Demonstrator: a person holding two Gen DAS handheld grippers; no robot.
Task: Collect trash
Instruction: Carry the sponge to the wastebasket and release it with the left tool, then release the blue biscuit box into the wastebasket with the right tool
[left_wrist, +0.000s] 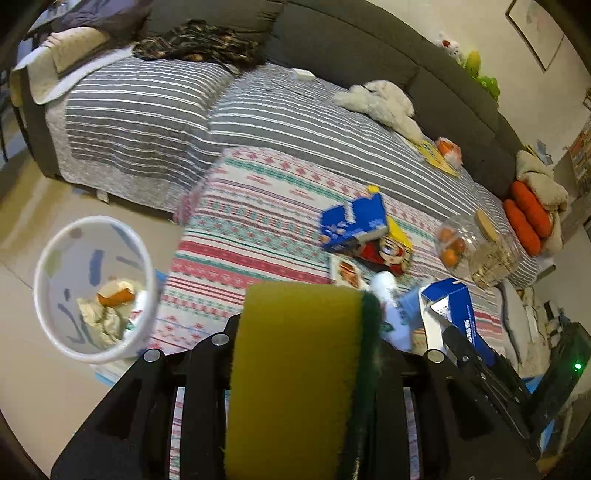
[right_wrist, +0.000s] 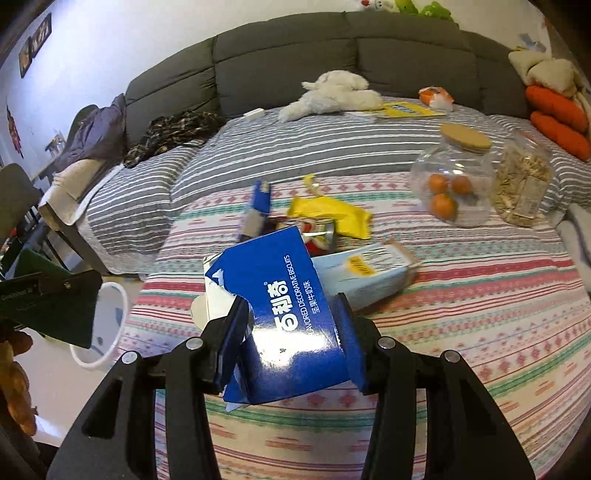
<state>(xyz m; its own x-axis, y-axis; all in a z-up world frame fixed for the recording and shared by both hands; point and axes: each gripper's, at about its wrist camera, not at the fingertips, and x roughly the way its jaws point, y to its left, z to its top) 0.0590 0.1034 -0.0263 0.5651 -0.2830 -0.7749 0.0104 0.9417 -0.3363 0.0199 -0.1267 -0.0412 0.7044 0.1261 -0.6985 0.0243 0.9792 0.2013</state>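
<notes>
Two loads carried at once, both bound for the white round bin with coloured dashes (left_wrist: 92, 288) standing on the floor beside the long grey sofa under striped and patterned covers (left_wrist: 258, 206). Already holding crumpled paper and an orange scrap.

Right gripper (right_wrist: 291, 325): pinching the torn blue cardboard biscuit box (right_wrist: 284, 314) across its width, jaws partly spread by the box. Left gripper (left_wrist: 306, 332): clamped on the yellow sponge with green scouring face (left_wrist: 295, 369), jaws narrow.

Recommended for the drop, as a judgement: bring each load directly above the bin mouth before releasing; release one at a time; keep the box flap clear of the rim, since a light bin could likely tip if struck.

Remaining on the patterned cover: second blue carton (left_wrist: 352, 221), yellow snack wrapper (right_wrist: 332, 214), pale blue opened carton (right_wrist: 365, 273). Probably next for collection.

Not trash by appearance: clear round jar with cork lid and oranges (right_wrist: 452, 184), clear bag of nuts (right_wrist: 522, 188), white plush toy (right_wrist: 332, 94). Well apart from the path to the bin; no obstruction visible.
</notes>
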